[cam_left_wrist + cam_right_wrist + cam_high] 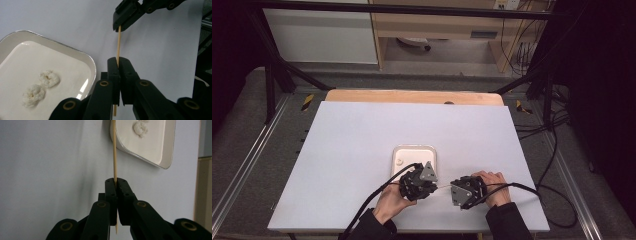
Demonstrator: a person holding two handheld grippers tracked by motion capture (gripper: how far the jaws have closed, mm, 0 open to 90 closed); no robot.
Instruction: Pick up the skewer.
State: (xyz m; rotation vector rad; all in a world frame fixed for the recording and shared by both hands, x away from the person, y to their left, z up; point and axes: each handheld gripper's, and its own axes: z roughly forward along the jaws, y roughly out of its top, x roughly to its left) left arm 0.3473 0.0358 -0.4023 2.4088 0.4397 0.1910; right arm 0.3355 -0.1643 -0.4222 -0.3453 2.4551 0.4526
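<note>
White counter (362,150), set before shelving and trailing cables, carries a shallow white tray (87,62) holding two pale puffed pieces (41,87). Both claws are clamped on one thin wooden skewer (118,45): left claw (424,186) at one end, right claw (453,190) at the other, the stick bridging them just beside the tray's near edge. Judged step: a two-handed hold on the skewer. Next move likely calls for one claw to release so the tip can be aimed at a piece.
</note>
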